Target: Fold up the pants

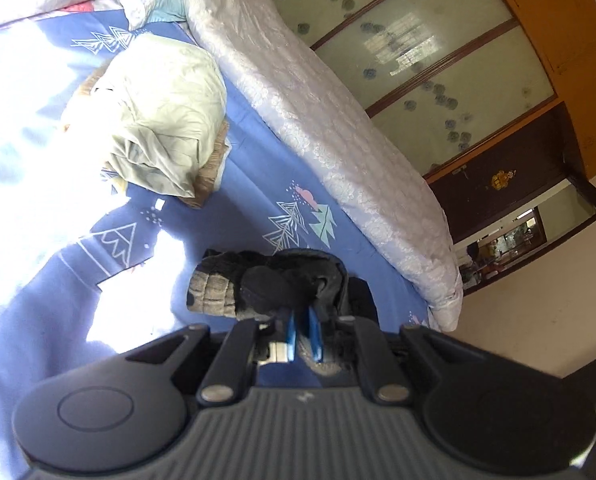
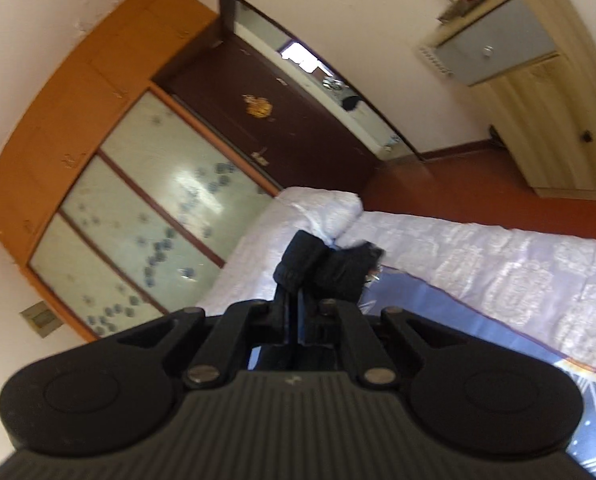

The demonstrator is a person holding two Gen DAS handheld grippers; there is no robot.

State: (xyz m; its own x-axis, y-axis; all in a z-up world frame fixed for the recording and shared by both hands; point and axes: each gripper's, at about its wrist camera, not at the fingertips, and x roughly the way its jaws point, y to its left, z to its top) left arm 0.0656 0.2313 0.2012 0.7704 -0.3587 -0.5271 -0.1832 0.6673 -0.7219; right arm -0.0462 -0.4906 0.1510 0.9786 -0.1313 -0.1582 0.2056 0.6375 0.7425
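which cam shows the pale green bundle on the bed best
Left wrist view: the pale green bundle lies in full on the blue bedsheet, beyond the dark pants. The right wrist view does not show it at all.

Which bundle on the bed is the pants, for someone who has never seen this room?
Find the bed's blue sheet with white tree drawings, beside the pale lilac quilt. The pants are the dark, nearly black bunch with a grey ribbed band, pinched in the left gripper. The other bundle, further up the sheet, is pale green bedding.
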